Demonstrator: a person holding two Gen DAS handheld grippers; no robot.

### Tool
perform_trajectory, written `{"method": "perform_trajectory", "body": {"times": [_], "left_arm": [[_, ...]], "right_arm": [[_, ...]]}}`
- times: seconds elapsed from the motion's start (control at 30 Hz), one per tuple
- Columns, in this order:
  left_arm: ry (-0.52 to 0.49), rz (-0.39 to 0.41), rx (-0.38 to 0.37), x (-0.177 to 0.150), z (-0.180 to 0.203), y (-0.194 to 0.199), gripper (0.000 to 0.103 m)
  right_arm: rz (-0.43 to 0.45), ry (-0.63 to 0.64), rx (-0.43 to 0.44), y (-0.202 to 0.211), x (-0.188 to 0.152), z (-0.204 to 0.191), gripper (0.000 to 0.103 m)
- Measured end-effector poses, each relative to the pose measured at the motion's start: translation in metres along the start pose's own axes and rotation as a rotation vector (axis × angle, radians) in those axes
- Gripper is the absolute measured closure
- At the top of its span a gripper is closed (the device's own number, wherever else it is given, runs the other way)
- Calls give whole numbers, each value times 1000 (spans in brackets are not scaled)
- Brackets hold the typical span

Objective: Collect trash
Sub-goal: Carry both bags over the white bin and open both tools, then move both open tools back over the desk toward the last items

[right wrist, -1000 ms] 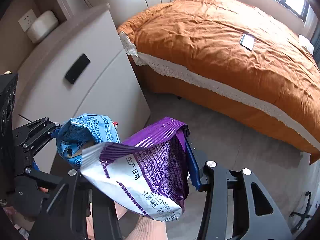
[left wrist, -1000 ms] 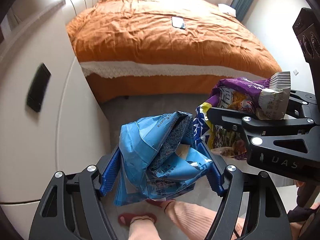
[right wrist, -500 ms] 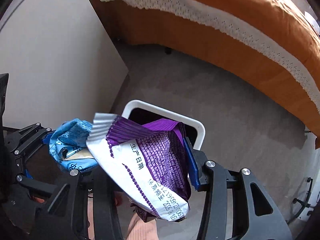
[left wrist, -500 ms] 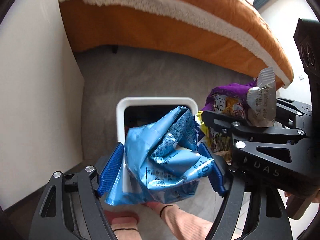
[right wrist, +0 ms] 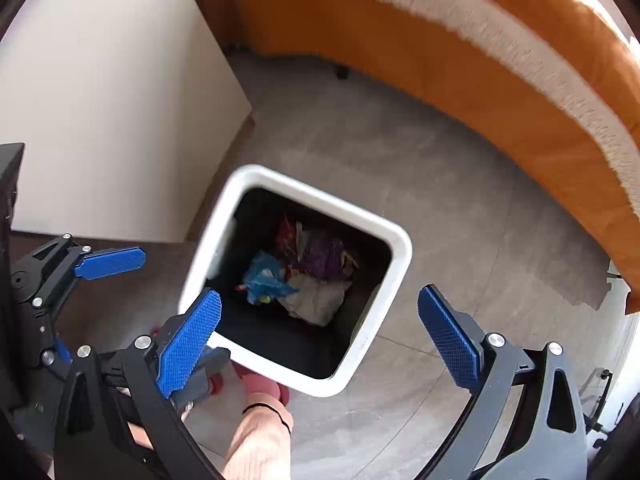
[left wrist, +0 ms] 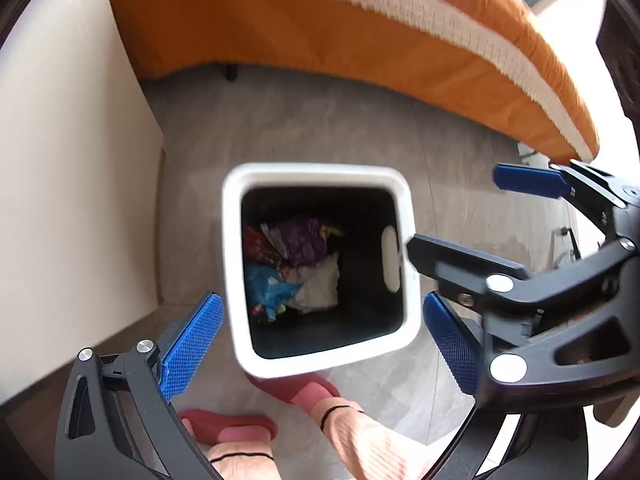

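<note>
Left wrist view: left tool (left wrist: pixel 320 344) spread, holding nothing, feet (left wrist: pixel 296 396) just under the bin (left wrist: pixel 320 172); right tool (right wrist: pixel 320 328) likewise spread and bare. Wrappers (left wrist: pixel 292 264) lie at the bin's bottom. Risk: a low tool or foot clips the rim and tips the bin toward the bed (left wrist: pixel 360 40).

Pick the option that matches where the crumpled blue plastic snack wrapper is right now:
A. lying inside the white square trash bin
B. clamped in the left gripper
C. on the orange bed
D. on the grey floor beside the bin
A: the crumpled blue plastic snack wrapper lies at the bottom of the white square trash bin, next to a purple bag, while the left gripper and right gripper both stand open and empty above it.
</note>
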State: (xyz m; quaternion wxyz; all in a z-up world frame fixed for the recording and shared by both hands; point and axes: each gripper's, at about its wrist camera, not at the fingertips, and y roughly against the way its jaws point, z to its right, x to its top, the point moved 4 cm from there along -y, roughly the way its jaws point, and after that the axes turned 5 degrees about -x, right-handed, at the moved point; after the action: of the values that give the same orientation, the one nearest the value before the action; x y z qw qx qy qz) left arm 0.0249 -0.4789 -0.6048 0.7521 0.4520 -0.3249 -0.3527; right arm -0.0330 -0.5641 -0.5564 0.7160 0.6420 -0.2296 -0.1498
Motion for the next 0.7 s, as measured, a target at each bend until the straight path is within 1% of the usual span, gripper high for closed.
{"method": "perform_trajectory", "body": {"times": [0.03,0.13,0.2,0.23,0.37,0.4,0.47,0.5,0.53,0.6,0.67,0.7], "left_arm": [[-1,21,3,5,5,15,5],[-16,102,26,21,20,66,5],[-11,171,30,32,36,109,5],[-10,195,29,35,41,124,5],[13,333,17,49,66,209,5],[16,375,34,51,73,235,5],[16,441,53,53,83,275,5],[21,467,86,54,86,298,5],[28,493,106,54,87,315,5],[46,554,118,52,87,355,5],[76,607,179,49,82,390,5],[94,638,202,45,77,409,5]], "right_arm": [[14,-8,3,13,4,2,5],[99,-42,-7,74,11,7,5],[175,-61,-6,125,19,10,5],[201,-62,-15,143,23,10,5],[381,-35,-13,243,42,1,5],[423,-17,-5,265,47,-4,5],[518,32,30,312,60,-20,5],[546,60,64,330,66,-29,5],[563,82,87,341,71,-37,5],[636,145,142,374,83,-60,5],[694,190,203,401,90,-83,5],[694,190,203,401,90,-83,5]]}}
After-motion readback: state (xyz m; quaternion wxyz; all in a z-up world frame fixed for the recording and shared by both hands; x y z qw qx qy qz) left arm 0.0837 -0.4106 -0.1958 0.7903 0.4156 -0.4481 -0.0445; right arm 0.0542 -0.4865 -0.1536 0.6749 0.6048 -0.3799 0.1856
